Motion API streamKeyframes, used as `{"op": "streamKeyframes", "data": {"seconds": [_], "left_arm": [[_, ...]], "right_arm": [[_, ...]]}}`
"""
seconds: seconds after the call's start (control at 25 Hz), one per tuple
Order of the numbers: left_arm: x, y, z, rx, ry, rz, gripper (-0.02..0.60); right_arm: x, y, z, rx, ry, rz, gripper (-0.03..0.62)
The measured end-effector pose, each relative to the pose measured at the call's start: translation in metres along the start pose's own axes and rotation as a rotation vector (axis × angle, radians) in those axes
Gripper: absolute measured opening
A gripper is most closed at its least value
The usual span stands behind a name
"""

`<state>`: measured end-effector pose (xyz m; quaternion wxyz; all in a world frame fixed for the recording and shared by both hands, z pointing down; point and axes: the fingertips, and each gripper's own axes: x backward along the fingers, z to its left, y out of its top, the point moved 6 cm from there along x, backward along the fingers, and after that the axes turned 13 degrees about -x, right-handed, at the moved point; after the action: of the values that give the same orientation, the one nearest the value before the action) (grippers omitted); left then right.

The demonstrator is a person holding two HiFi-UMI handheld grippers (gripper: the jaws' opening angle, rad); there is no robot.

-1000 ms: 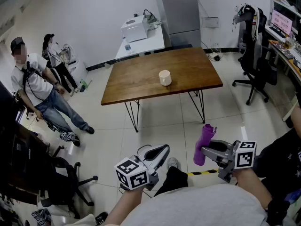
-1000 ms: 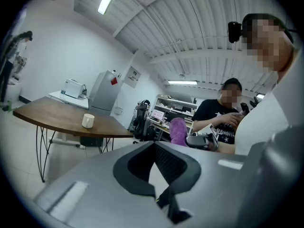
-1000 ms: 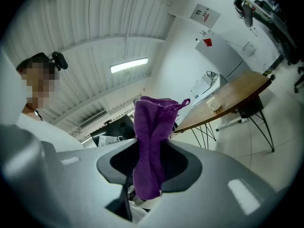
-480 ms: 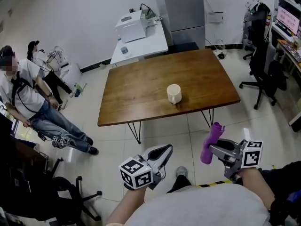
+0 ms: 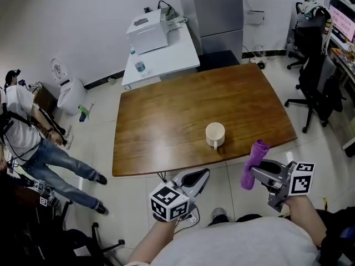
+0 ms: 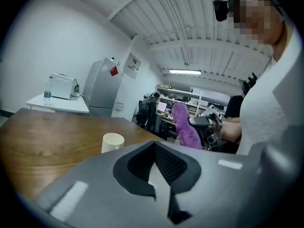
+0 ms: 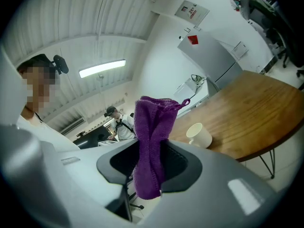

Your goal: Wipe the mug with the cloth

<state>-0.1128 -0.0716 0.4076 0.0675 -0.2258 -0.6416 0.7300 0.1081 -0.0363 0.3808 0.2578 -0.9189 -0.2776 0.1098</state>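
Cream mug upright near table edge; purple cloth hangs bunched, apart.

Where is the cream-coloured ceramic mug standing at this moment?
In the head view, the cream ceramic mug stands upright on the brown wooden table, right of centre near the edge closest to the person, up and left of the purple cloth.

Right gripper clamped on upright purple cloth, cream mug beyond it on wooden table
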Motion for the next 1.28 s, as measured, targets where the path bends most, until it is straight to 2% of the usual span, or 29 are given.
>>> {"op": "streamKeyframes", "data": {"seconds": [0.2, 0.56, 0.68, 0.8, 1.2, 1.28], "left_arm": [[-0.028, -0.012, 0.023, 0.003, 0.01, 0.039, 0.002], [-0.06, -0.031, 0.053, 0.027, 0.104, 0.113, 0.006], [-0.078, -0.045, 0.069, 0.035, 0.123, 0.152, 0.09], [-0.097, -0.065, 0.081, 0.037, 0.132, 0.214, 0.115], [-0.143, -0.098, 0.104, 0.104, 0.115, 0.309, 0.115], [-0.147, -0.099, 0.106, 0.103, 0.106, 0.323, 0.083]], "right_arm": [[-0.011, 0.013, -0.029, -0.035, -0.004, 0.008, 0.137], [-0.029, 0.037, -0.056, -0.05, 0.024, 0.045, 0.138], [-0.037, 0.046, -0.066, -0.058, 0.027, 0.051, 0.137], [-0.041, 0.047, -0.076, -0.076, 0.029, 0.058, 0.137], [-0.071, 0.043, -0.136, -0.156, 0.006, 0.076, 0.137], [-0.078, 0.042, -0.142, -0.185, 0.015, 0.079, 0.137]]}}
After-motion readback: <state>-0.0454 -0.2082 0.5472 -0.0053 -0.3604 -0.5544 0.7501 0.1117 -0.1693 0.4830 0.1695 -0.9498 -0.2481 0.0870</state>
